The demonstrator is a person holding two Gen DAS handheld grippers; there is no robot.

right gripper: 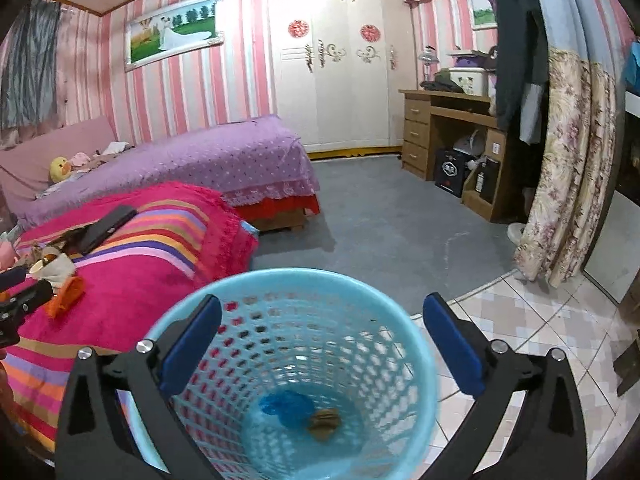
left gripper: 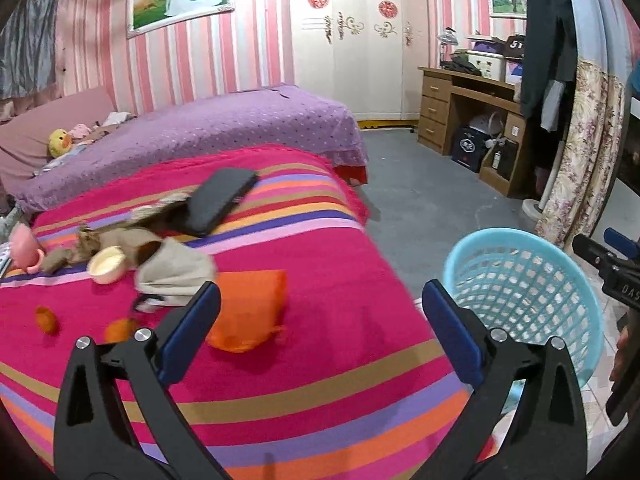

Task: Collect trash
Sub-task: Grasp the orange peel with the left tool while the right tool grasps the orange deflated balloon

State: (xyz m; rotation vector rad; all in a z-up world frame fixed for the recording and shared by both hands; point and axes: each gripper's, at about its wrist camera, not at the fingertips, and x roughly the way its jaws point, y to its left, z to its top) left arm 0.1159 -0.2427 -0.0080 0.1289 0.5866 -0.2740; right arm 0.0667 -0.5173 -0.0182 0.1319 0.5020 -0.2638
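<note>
Two grippers are shown, each with two black arms ending in blue pads. The left gripper [left gripper: 320,328] is spread wide with nothing between its pads, above a striped bedspread [left gripper: 320,380] banded in magenta, orange, purple and tan. The right gripper [right gripper: 320,340] is likewise released and empty, held over one light-blue plastic basket [right gripper: 416,344], round, with latticed walls, standing on the tiled floor [right gripper: 520,320] just beside the bed.

Two items are seen at the bottom of the basket: one crumpled blue piece [right gripper: 284,406] and one small brown wad [right gripper: 324,420], touching each other.

On the bedspread the following are counted: one orange crumpled bag [left gripper: 248,312], soft and blurred; two small orange round fruits [left gripper: 47,319], apart from each other; one cream-coloured shallow bowl [left gripper: 106,266]; one beige cloth [left gripper: 176,276], folded loosely; one brown crumpled heap [left gripper: 100,240] behind the bowl; one flat black rectangular case [left gripper: 222,200]; one pink plastic toy [left gripper: 24,246] at the left edge.

A second bed with a purple dotted cover [left gripper: 224,120] lies behind, bearing one yellow plush duck [left gripper: 60,142]. One wooden desk [left gripper: 460,108] with three drawers stands against the striped wall.
</note>
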